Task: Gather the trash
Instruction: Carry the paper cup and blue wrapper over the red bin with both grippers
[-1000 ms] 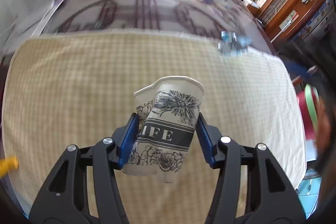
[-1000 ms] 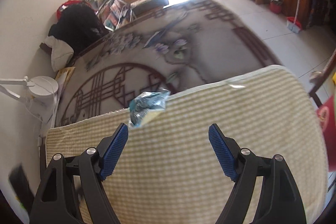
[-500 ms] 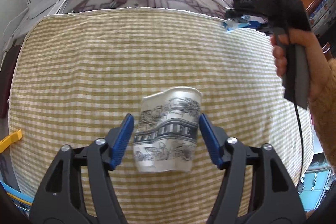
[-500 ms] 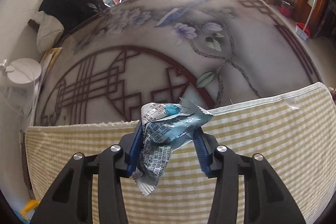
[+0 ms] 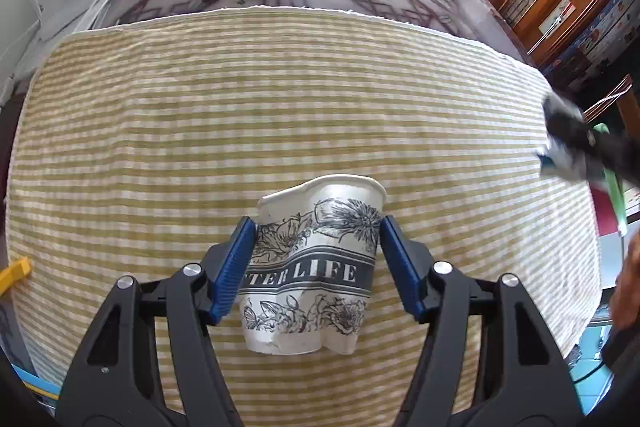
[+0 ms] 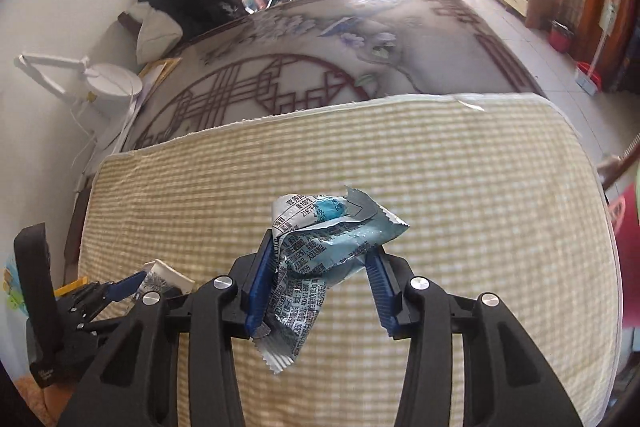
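So here's where we're at: our left gripper (image 5: 316, 263) has its blue ribbed pads pressed on both sides of a dented white paper cup with black floral print and a grey "LIFE" band (image 5: 314, 275). The jaws sit at a middling width, clamped on the cup's crumpled wall. The cup is tilted with its open rim pointing away from us, held just above the yellow-and-white checked cloth (image 5: 200, 127) that covers the near part of the table.

Our right gripper (image 6: 320, 283) is pinched fairly narrow on a crumpled silver and light-blue foil snack wrapper covered in small print (image 6: 320, 251). The wrapper bunches up between the blue pads, one torn end sticking up and to the right, a jagged-edged tail hanging down past the left pad. It's off the cloth, in the grip.

From the right wrist view we can also see the left gripper and the cup's rim down in the lower left corner. From the left wrist view the right gripper is a blurry dark shape at the right edge with a bit of wrapper in it.

Beyond the cloth's far edge there's a glossy dark tabletop with a red lattice pattern (image 6: 280, 87), and a white desk lamp (image 6: 108, 83) stands off by the wall on the left.
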Action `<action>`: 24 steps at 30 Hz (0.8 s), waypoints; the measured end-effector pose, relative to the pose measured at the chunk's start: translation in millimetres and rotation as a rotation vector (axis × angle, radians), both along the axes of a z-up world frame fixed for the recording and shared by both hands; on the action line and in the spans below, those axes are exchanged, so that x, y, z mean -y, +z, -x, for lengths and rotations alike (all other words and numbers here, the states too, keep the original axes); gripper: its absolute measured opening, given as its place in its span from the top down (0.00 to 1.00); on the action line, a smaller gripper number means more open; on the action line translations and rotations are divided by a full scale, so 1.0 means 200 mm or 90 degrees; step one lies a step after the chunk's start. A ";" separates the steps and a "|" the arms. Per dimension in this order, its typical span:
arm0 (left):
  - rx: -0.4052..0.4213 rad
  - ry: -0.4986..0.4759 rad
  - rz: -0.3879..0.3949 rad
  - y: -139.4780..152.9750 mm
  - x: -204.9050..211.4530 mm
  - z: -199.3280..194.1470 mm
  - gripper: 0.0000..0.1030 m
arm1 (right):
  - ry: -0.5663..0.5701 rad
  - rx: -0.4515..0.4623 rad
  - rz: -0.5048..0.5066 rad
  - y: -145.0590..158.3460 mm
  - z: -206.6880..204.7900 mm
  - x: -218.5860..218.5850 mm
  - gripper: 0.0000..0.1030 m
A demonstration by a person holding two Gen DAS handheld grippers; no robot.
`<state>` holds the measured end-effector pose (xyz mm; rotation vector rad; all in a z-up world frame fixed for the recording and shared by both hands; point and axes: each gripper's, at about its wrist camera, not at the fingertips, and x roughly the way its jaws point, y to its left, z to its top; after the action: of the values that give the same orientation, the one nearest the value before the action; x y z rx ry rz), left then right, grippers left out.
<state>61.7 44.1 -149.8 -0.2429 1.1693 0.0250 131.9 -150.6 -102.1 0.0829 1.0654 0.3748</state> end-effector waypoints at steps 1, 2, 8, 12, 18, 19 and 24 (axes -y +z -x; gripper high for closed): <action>0.003 0.003 0.002 0.01 0.01 0.00 0.41 | -0.014 0.003 -0.007 0.01 0.03 0.02 0.59; 0.007 0.004 0.003 0.02 0.03 0.01 0.41 | -0.026 0.005 -0.015 0.02 0.06 0.03 0.59; 0.042 -0.002 0.001 0.12 0.12 0.02 0.41 | -0.025 0.049 -0.009 0.12 0.13 0.10 0.59; 0.064 -0.003 -0.003 0.20 0.21 0.02 0.41 | -0.023 0.078 -0.011 0.18 0.15 0.17 0.59; 0.080 0.009 -0.013 0.27 0.36 0.04 0.41 | -0.008 0.109 -0.008 0.24 0.20 0.31 0.58; 0.080 0.011 -0.012 0.28 0.38 0.04 0.41 | -0.008 0.111 -0.010 0.24 0.20 0.34 0.58; 0.087 0.021 -0.020 0.32 0.51 0.06 0.41 | -0.004 0.113 -0.021 0.25 0.21 0.48 0.58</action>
<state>49.2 -58.3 -86.3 -0.2324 1.0281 0.0544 89.4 -247.0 -51.6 0.0808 0.8836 0.3869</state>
